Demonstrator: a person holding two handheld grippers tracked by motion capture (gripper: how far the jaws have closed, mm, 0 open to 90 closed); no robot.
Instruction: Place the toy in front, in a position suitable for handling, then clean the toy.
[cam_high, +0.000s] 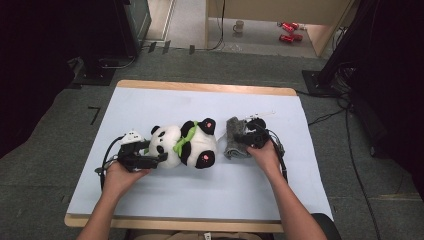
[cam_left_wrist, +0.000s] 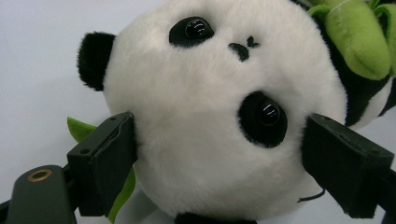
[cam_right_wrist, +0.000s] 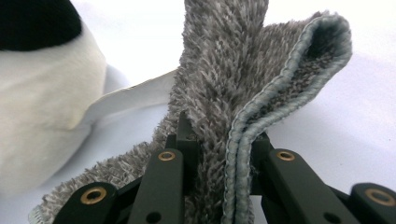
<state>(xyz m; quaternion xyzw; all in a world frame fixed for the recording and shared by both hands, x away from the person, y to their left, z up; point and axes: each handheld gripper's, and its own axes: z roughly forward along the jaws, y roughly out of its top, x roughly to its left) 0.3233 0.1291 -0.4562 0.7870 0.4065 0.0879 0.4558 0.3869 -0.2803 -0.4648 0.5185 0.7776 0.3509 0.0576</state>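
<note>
white sheeting covers the tabletop (cam_high: 150, 100). mid-sheet lies the plush panda (cam_high: 187, 145); the left tool (cam_high: 150, 159) stands apart around its head, apparently not yet squeezing. the right tool (cam_high: 250, 140) is clamped on the grey towel (cam_high: 232, 135) beside it. most work seems left.
</note>
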